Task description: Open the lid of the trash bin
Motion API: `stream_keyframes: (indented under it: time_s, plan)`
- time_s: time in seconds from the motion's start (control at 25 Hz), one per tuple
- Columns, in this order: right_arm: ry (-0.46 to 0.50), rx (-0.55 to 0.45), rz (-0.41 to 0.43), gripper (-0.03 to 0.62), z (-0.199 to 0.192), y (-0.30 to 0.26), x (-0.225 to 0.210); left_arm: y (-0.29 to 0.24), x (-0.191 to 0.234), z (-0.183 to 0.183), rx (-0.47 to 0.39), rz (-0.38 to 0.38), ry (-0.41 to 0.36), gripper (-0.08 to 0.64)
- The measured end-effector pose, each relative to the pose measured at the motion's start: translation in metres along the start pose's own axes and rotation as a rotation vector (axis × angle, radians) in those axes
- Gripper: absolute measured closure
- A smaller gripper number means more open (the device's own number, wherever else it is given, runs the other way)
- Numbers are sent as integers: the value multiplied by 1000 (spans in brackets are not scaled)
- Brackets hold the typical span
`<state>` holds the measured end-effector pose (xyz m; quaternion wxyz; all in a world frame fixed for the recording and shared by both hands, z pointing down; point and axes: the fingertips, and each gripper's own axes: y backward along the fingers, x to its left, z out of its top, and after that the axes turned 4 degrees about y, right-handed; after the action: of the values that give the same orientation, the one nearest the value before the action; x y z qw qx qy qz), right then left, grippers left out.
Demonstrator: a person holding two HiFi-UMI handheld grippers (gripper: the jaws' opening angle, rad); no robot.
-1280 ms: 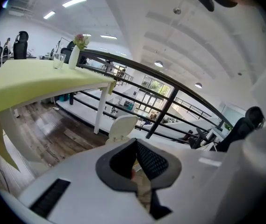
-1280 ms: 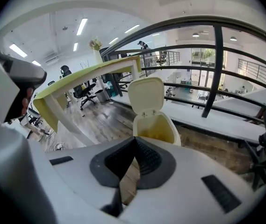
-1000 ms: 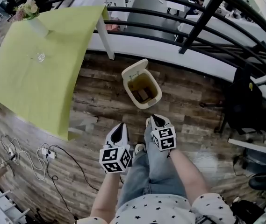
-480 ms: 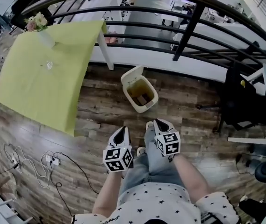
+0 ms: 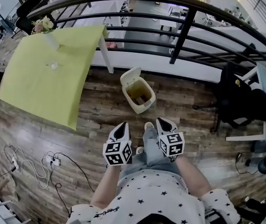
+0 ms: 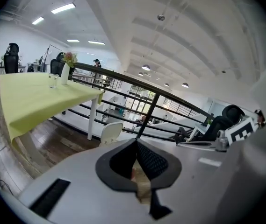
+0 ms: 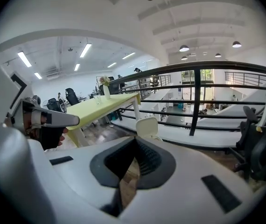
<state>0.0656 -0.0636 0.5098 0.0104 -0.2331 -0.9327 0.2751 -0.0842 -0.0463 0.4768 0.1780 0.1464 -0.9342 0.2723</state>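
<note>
Most of the head view is filled by a floor (image 5: 100, 107) of worn wooden planks, bounded at the far side by a black railing (image 5: 183, 28). A worktop (image 5: 39, 90) draped in a yellow-green cloth is seen at the left, with a vase of flowers (image 5: 47, 31) and a small glass (image 5: 54, 65) on it. White cables (image 5: 18, 164) lie on the floor at lower left, and a black chair (image 5: 235, 97) is seen at the right. The trash bin (image 5: 140, 98) is set on the floor just past the worktop's corner, its lid (image 5: 130, 75) already tipped up and back, the inside exposed. The left gripper (image 5: 122, 127) and the right gripper (image 5: 163, 122) are held side by side close to the body, well apart from the bin and pointed toward it; in each gripper view the jaws are seen pressed together with nothing between them. Compared with a second ago, the bin is seen smaller and farther off, more of the star-printed shirt (image 5: 147, 197) is visible, and the lid is unchanged.
</note>
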Motion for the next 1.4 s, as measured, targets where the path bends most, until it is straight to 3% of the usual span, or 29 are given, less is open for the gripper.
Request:
stream_keyframes:
  time_s: [0.68,1.4]
  plan:
    - [31,-109,23,598,51,50,22,28,-38,11,-13,-70,-64,548]
    - [36,-145,31,598,61,63,22,29,-49,13,-36,-82,-75,548]
